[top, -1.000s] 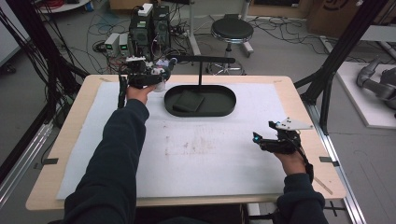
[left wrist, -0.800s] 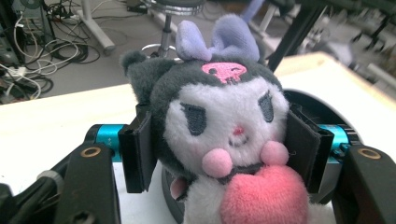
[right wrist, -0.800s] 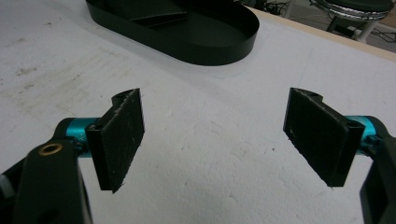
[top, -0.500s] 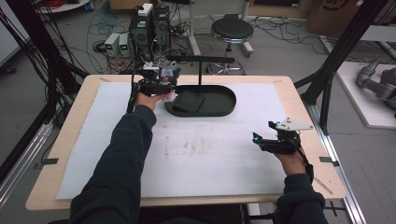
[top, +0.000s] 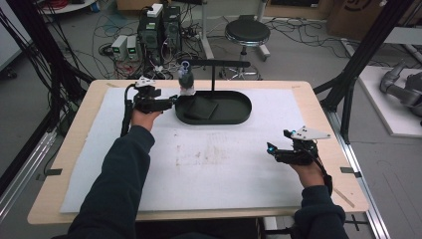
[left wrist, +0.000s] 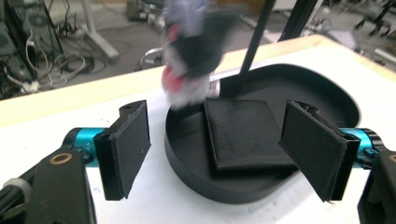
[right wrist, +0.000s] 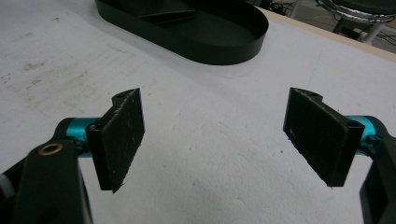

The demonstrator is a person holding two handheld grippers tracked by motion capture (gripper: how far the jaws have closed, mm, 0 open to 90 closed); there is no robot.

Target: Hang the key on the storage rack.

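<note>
Hanging by the stand's bar above the oval black tray's (top: 234, 117) left end, a small plush keychain (top: 186, 79) looks blurred, details unreadable. Left gripper (top: 169, 103) sits just left of it, jaws wide open, empty. Flat textured black wallet (left wrist: 243, 133) lies inside tray. Right gripper (top: 272, 149) open over rough white mat (top: 209, 164).

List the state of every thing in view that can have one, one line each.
left gripper: open, empty, at the tray's left end.
right gripper: open, empty, over the white mat.
black tray: upright on the mat, holds the wallet.
black wallet: folded shut, lying flat in the tray.
small hanging item: hangs from the stand's bar, blurred.
</note>
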